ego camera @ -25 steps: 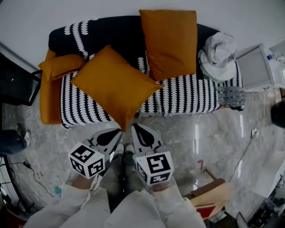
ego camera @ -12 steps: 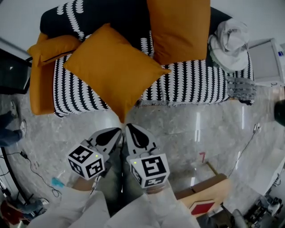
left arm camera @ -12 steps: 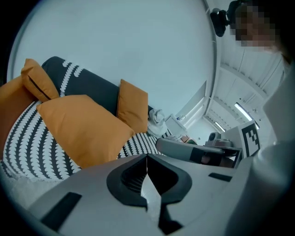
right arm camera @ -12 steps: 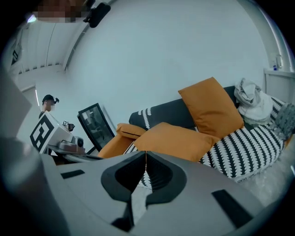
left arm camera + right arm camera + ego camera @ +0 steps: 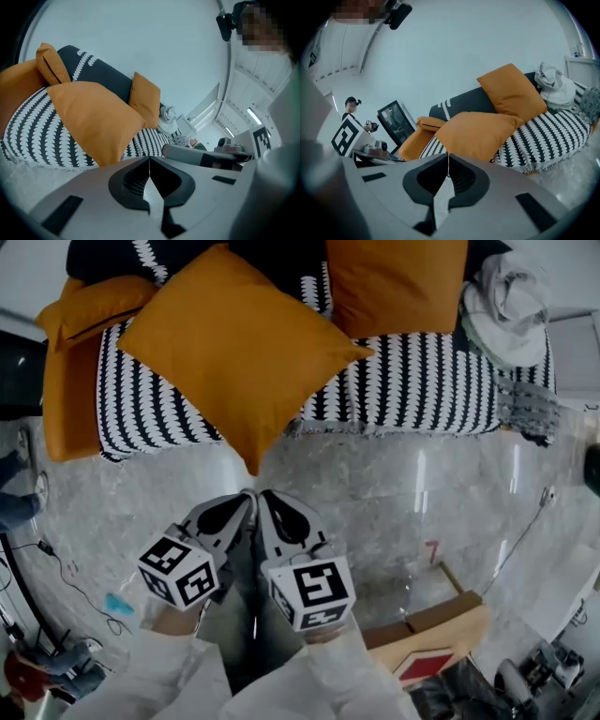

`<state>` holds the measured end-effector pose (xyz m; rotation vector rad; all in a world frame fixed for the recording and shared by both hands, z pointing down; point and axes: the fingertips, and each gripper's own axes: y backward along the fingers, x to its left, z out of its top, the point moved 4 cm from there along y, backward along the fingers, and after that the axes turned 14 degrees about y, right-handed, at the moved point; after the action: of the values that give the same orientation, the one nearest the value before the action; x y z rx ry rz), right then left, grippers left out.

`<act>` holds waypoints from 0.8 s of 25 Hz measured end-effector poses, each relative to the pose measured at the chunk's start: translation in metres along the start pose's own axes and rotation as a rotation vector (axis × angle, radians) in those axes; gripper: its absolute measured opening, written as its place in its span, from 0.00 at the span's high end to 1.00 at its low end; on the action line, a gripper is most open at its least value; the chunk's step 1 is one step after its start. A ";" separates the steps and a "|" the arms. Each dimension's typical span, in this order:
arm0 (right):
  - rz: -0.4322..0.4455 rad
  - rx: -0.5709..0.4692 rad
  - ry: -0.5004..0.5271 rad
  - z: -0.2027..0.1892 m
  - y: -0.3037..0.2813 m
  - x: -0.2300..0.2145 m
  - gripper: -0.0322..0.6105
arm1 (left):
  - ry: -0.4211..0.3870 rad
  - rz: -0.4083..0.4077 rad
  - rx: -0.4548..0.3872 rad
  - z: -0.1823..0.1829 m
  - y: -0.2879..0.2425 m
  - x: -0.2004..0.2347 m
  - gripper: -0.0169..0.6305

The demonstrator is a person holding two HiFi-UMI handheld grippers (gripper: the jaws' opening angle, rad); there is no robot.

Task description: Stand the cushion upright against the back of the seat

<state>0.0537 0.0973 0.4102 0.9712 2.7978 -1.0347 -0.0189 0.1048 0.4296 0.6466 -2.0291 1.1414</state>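
Left gripper (image 5: 242, 501) and right gripper (image 5: 270, 501), jaws pressed together and empty, hover side by side before the slumped square mustard fabric cushion (image 5: 234, 343), apparently poised to reach it.

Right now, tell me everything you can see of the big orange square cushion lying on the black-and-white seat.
The large orange square fabric cushion is plain, plump and smooth. It lies turned like a diamond on the black-and-white patterned seat cover, not upright, with one corner hanging past the front edge. Nothing rests on top of it.
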 end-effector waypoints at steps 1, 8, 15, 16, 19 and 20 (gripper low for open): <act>0.003 0.003 -0.005 -0.005 -0.001 0.000 0.93 | -0.001 0.007 0.003 -0.003 -0.002 0.004 0.96; 0.007 0.020 -0.023 -0.029 -0.010 -0.004 0.93 | -0.002 0.022 0.007 -0.017 -0.018 0.020 0.96; 0.000 0.030 -0.036 -0.040 -0.024 -0.015 0.93 | 0.002 0.040 0.010 -0.021 -0.030 0.036 0.96; -0.001 0.030 -0.037 -0.041 -0.025 -0.015 0.93 | 0.005 0.039 0.012 -0.021 -0.031 0.038 0.96; -0.001 0.031 -0.038 -0.046 -0.029 -0.018 0.93 | 0.007 0.043 0.009 -0.022 -0.036 0.044 0.96; 0.000 0.031 -0.038 -0.047 -0.031 -0.019 0.93 | 0.006 0.046 0.007 -0.022 -0.038 0.046 0.96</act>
<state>0.0614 0.0970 0.4691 0.9442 2.7598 -1.0871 -0.0135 0.1021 0.4933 0.6019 -2.0449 1.1764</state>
